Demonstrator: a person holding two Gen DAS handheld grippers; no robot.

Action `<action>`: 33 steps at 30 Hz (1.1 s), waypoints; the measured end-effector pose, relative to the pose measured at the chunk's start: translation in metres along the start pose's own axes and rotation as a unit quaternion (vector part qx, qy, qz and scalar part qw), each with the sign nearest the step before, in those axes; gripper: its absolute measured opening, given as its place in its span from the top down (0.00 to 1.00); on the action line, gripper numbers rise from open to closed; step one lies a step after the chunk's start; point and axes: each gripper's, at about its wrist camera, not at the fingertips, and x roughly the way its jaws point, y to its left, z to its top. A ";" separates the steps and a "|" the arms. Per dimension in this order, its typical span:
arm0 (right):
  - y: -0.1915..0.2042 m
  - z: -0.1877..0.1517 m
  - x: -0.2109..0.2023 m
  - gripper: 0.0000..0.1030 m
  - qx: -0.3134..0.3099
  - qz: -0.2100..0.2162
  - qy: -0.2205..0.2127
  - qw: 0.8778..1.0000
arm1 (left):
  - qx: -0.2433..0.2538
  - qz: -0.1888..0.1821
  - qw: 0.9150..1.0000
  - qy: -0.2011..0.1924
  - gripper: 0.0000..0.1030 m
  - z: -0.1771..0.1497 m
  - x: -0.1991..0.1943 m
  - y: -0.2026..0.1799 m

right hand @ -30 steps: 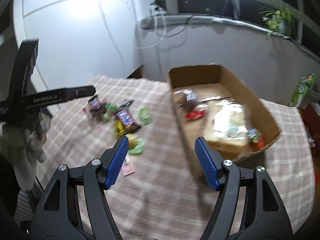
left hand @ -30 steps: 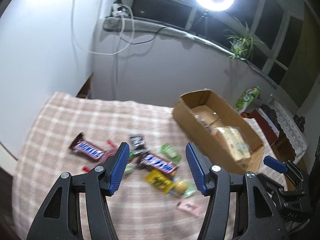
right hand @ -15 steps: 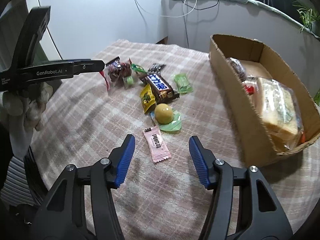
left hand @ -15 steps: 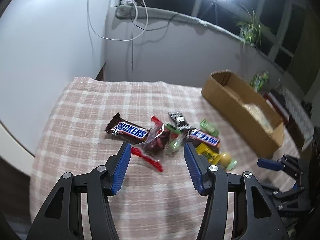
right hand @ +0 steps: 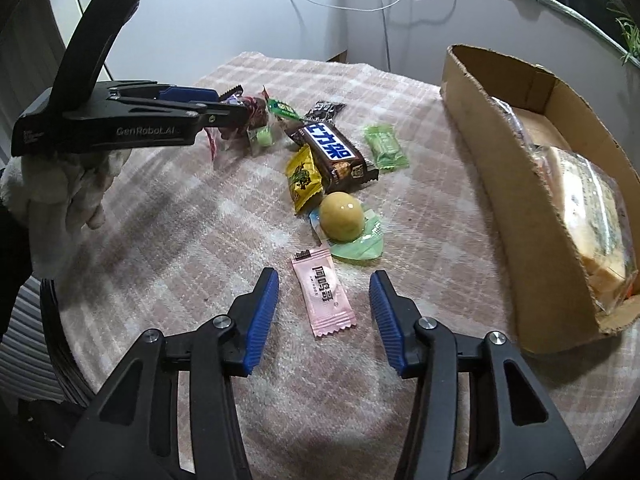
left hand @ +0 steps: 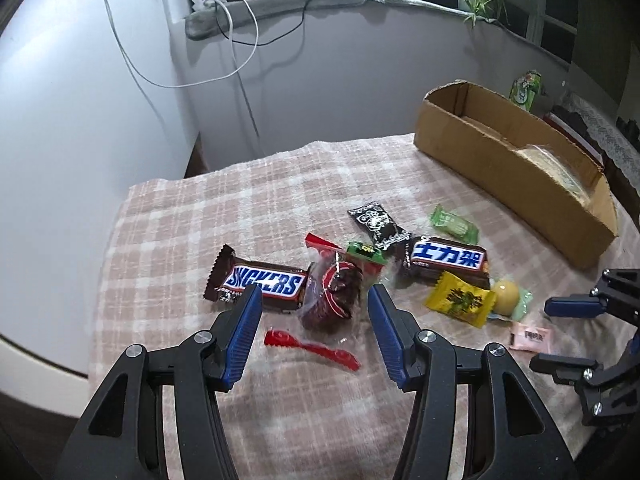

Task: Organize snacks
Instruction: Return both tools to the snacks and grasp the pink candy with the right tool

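Note:
Snacks lie scattered on a pink checked cloth. My left gripper point(left hand: 314, 300) is open, its jaws either side of a clear-wrapped dark red cake point(left hand: 332, 296), beside a Snickers bar point(left hand: 260, 280). My right gripper point(right hand: 324, 292) is open, straddling a pink sachet point(right hand: 324, 292). Beyond the sachet lie a yellow ball sweet point(right hand: 342, 216), a yellow packet point(right hand: 304, 178), a second Snickers bar point(right hand: 334, 152) and a green sweet point(right hand: 384, 146). The cardboard box point(right hand: 516, 200) at the right holds wrapped bread point(right hand: 592, 216).
A red plastic spoon point(left hand: 312, 348) lies just in front of the left jaws. A black packet point(left hand: 378, 224) and a small green packet point(left hand: 364, 252) lie behind the cake. The table's left edge meets a white wall; cables hang behind. A green bag point(left hand: 526, 88) stands beyond the box.
Both grippers have come down and closer to the snacks. The left now brackets the red cake; the right has swung from the box to the pink sachet.

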 end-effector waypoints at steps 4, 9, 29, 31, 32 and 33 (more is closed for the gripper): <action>0.005 0.000 0.004 0.56 -0.016 -0.007 0.003 1.000 | -0.017 -0.012 1.000 0.005 0.53 -0.001 0.008 0.006; 0.005 -0.001 0.002 0.70 -0.021 -0.015 0.005 1.000 | -0.014 -0.017 1.000 0.002 0.55 -0.004 0.010 0.005; 0.003 -0.008 -0.013 0.80 0.002 -0.009 -0.011 1.000 | -0.048 -0.020 0.999 -0.008 0.63 -0.023 -0.006 0.009; 0.002 -0.008 -0.017 0.80 0.007 -0.008 -0.017 1.000 | -0.058 -0.024 0.998 -0.010 0.63 -0.026 -0.010 0.010; 0.001 -0.007 -0.019 0.80 0.010 -0.007 -0.019 1.000 | -0.064 -0.025 0.998 -0.013 0.63 -0.028 -0.013 0.012; 0.000 -0.007 -0.021 0.80 0.013 -0.007 -0.022 1.000 | -0.071 -0.026 0.997 -0.015 0.63 -0.030 -0.016 0.012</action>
